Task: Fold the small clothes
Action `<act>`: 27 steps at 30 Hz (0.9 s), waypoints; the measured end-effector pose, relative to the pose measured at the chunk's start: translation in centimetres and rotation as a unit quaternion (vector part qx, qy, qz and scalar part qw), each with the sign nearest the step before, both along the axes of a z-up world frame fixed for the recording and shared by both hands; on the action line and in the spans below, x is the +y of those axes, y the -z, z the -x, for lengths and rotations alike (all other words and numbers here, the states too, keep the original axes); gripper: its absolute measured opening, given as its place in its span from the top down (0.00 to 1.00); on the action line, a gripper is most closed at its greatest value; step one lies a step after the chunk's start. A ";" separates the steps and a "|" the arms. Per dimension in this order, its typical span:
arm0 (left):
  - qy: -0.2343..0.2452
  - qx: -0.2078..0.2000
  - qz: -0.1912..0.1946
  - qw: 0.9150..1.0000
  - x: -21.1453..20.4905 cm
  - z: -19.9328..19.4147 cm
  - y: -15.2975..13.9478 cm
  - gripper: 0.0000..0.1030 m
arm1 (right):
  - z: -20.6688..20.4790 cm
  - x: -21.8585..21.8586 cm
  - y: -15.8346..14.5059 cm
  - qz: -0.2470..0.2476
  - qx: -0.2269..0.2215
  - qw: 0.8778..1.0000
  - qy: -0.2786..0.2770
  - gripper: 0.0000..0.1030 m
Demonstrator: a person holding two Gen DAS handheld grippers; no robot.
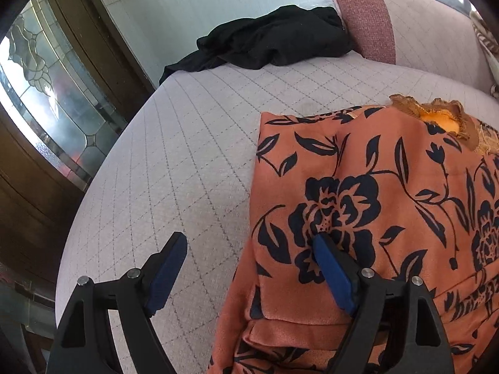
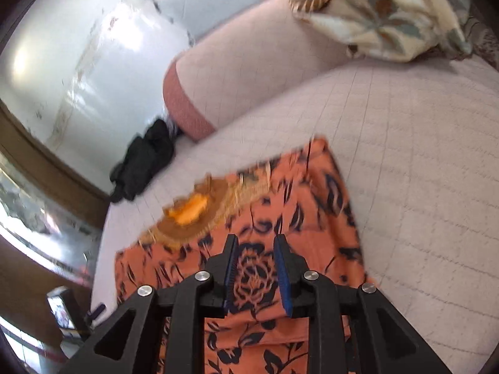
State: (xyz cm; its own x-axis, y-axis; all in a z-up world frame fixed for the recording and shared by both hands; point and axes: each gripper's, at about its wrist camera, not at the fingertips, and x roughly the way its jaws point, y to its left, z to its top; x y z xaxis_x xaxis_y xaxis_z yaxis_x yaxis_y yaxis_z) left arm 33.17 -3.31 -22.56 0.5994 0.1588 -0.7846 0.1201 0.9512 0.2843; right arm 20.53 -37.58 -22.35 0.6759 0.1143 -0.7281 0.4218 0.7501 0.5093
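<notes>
An orange garment with a dark floral print [image 1: 374,218] lies folded on the pale quilted sofa seat [image 1: 187,140]. Its frilled brown collar with an orange lining [image 1: 443,118] points to the sofa back. My left gripper [image 1: 249,243] is open wide at the garment's left edge; its right finger [image 1: 333,274] rests on the cloth, its left finger [image 1: 165,274] is over the bare seat. In the right wrist view the garment [image 2: 312,205] fills the middle. My right gripper [image 2: 255,243] is open and empty just above the floral print.
A crumpled black garment [image 1: 271,43] lies at the far end of the seat [image 2: 405,155], also in the right wrist view [image 2: 143,162]. A pink bolster [image 1: 365,18] and a patterned cushion [image 2: 389,9] stand at the back. A glass door [image 1: 46,93] is at the left.
</notes>
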 end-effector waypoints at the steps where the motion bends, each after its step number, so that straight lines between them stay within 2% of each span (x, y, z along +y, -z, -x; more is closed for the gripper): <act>1: -0.005 0.000 0.009 1.000 0.3 -0.1 -0.1 0.19 | -0.4 0.3 0.9 -0.006 0.024 1.000 -0.011 0.75; 2: -0.013 -0.002 0.016 1.000 0.7 -0.2 -0.3 0.19 | -1.3 0.8 2.5 -0.010 0.071 0.997 -0.027 0.75; 3: -0.019 -0.006 0.019 1.000 1.0 -0.2 -0.5 0.19 | -1.6 1.2 3.5 -0.007 0.099 0.994 -0.034 0.74; 5: -0.033 -0.026 0.023 0.999 1.6 -0.1 -1.3 0.19 | -1.4 1.7 3.1 0.018 0.092 0.995 -0.036 0.74; 7: -0.042 -0.045 0.026 0.998 2.0 0.0 -2.1 0.19 | -1.2 1.8 2.2 0.015 0.075 0.996 -0.042 0.74; 9: -0.042 -0.045 0.027 0.998 2.2 -0.1 -2.0 0.19 | -0.7 2.1 1.5 0.013 0.041 0.998 -0.042 0.74; 10: -0.035 -0.032 0.022 0.999 1.9 -0.3 -1.4 0.19 | -0.5 2.2 1.4 0.016 0.037 0.998 -0.043 0.74; 12: -0.023 -0.001 -0.001 1.000 1.2 -0.5 0.2 0.19 | -0.9 2.9 2.0 0.018 0.050 0.997 -0.059 0.74; 14: -0.018 -0.016 -0.020 1.000 0.6 -0.1 0.2 0.19 | -2.0 3.6 3.2 0.024 0.082 0.994 -0.070 0.74; 16: -0.008 -0.015 -0.030 0.999 0.2 0.1 -0.1 0.18 | -1.6 3.0 2.3 0.036 0.058 0.996 -0.058 0.75; 18: -0.014 -0.010 -0.018 1.000 0.5 0.0 0.0 0.18 | -0.7 1.4 0.6 0.047 0.012 0.998 -0.032 0.75; 20: -0.018 -0.007 -0.008 1.000 0.8 0.0 -0.1 0.18 | 0.6 -0.7 -0.6 0.041 -0.028 0.999 -0.004 0.67; 21: -0.019 -0.006 -0.006 1.000 0.9 0.0 -0.2 0.18 | 0.8 -1.7 -0.7 0.032 -0.037 0.999 0.009 0.39; 22: -0.020 -0.005 -0.006 1.000 0.8 0.0 -0.1 0.18 | 1.4 -3.1 -0.5 0.012 -0.052 0.998 0.033 0.15; 24: -0.019 -0.007 -0.009 1.000 0.7 0.1 0.0 0.18 | 1.7 -4.9 -0.4 -0.018 -0.077 0.996 0.051 0.15; 26: -0.015 -0.009 -0.016 1.000 0.5 0.4 0.0 0.18 | 0.7 -5.4 -0.8 -0.008 -0.078 0.996 0.035 0.18; 27: -0.013 -0.010 -0.019 1.000 0.3 0.5 0.1 0.18 | 0.1 -5.2 -1.0 0.002 -0.084 0.996 0.025 0.23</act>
State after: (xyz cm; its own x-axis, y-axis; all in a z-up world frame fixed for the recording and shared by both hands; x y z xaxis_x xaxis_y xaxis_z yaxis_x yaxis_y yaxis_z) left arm 32.68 -3.01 -22.63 0.6105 0.2036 -0.7654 0.0894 0.9425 0.3221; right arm 20.46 -42.82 -21.38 0.7934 0.0745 -0.6042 0.3673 0.7329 0.5727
